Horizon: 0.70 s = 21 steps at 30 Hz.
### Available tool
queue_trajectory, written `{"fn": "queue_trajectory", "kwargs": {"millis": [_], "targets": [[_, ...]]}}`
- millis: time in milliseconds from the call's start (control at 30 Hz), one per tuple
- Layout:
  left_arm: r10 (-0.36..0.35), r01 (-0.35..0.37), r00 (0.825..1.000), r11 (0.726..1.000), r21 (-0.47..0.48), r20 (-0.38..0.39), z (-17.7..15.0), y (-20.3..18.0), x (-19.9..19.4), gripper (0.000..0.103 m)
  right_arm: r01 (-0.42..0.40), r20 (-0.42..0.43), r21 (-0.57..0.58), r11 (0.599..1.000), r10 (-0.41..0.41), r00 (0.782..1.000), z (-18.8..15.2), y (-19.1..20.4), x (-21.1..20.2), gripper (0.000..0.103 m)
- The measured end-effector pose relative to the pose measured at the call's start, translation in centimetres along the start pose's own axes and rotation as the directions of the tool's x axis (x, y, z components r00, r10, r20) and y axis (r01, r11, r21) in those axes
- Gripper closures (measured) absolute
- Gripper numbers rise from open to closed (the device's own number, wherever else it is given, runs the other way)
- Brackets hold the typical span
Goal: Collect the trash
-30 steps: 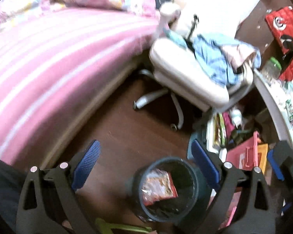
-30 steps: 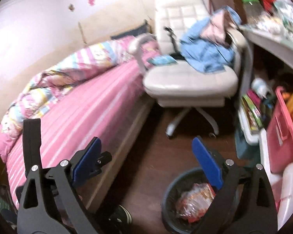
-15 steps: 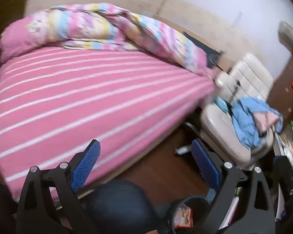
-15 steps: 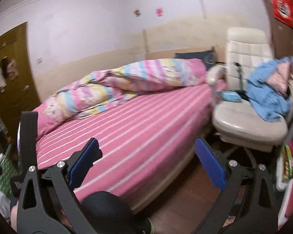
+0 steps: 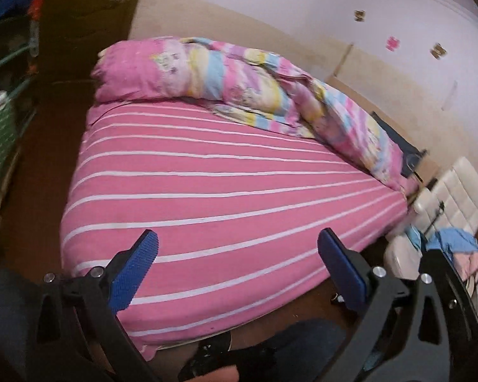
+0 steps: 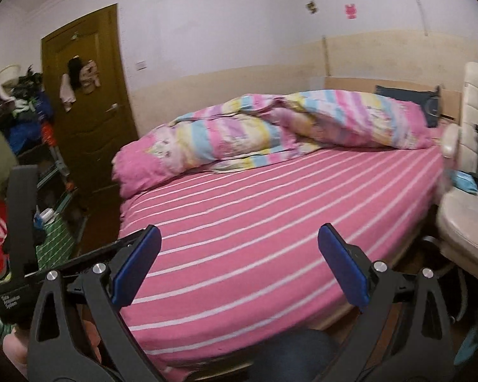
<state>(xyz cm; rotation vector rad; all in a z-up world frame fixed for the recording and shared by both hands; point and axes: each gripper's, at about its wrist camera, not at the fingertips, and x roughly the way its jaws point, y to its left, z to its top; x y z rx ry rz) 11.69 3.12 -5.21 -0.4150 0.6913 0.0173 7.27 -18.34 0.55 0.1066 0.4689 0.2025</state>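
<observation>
Left tongs: left gripper (image 5: 237, 254) is held wide apart, nothing between the blue pads (image 5: 133, 270).
Right tongs: right gripper (image 6: 239, 256) is likewise spread and empty; the left tool's black body (image 6: 20, 238) is seen at 9 o'clock of the right view.
Change: a second ago both cameras were tilted down at a dark bin holding a red wrapper; since then both have been raised and swung away, and the bin has been lost from both views.
Now framed: pink striped bed (image 5: 226, 197) is spread from centre to 12 o'clock, with a rolled pastel quilt (image 5: 239, 86) along its far edge.
Surroundings: cream chair (image 6: 468, 197) sits at 3 o'clock, draped with blue clothes (image 5: 455, 245); a brown door (image 6: 89, 95) and a cluttered shelf (image 6: 32, 133) are seen at 10 o'clock.
Trash: none can be made out on the sheet or the visible floor.
Reading: one deposit appears finished, and the room is judged to be under scan for the next piece.
</observation>
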Motion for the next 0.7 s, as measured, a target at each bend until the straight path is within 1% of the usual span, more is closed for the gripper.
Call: {"fn": "queue_trajectory", "kwargs": {"millis": [100,267,400,533,700], "targets": [[0.009,-0.009,1.0,0.999,-0.039,0.01,0.1,1.6,-0.4,0.006,-0.038,-0.014,-0.016,0.999,0.037,0.999,-0.1,2.4,1.0,0.006],[0.037,-0.036,0.999,0.998,-0.049,0.026,0.2,3.2,-1.0,0.006,-0.068,-0.028,-0.035,0.997,0.067,0.997,-0.7,4.8,1.9,0.006],[0.06,-0.06,0.998,0.998,-0.016,0.029,0.0,2.9,-1.3,0.006,-0.074,-0.035,-0.021,0.997,0.073,0.997,-1.1,5.3,1.9,0.006],[0.044,-0.044,0.999,0.999,-0.022,-0.006,-0.1,2.4,-1.0,0.006,-0.068,-0.039,-0.01,0.998,0.068,0.997,-1.4,5.1,1.4,0.006],[0.043,-0.043,0.999,0.999,-0.01,-0.013,-0.5,1.7,-1.6,0.006,-0.061,-0.04,0.003,0.998,0.061,0.997,-1.4,4.0,0.8,0.006]]}}
